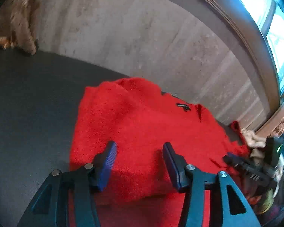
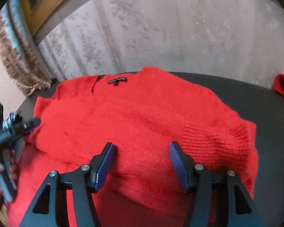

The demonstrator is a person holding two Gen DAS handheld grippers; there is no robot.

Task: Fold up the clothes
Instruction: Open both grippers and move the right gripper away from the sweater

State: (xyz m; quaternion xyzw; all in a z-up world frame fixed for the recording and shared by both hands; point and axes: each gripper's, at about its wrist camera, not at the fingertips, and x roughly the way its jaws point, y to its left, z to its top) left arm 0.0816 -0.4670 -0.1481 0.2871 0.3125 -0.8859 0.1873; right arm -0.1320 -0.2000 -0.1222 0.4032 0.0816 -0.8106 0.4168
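Left gripper: jaws apart, blue pads clear of the fabric on both sides, nothing between them. It hangs over the near part of the red sweater; contact with the knit can't be confirmed.

Right gripper: jaws also apart, nothing clamped. Ribbed cuff lies just right of its right pad, not pinched. In the left wrist view the same gripper shows at the sweater's right edge, blurred.

The sweater lies on the dark table, near the far edge by the pale wall. The body is partly folded: a thick doubled layer sits toward the far side, with a single layer running toward the cameras. Black neck label faces up at the collar. A sleeve is laid across the body, cuff near the right edge. A separate small red piece rests on the table, well apart to the right.
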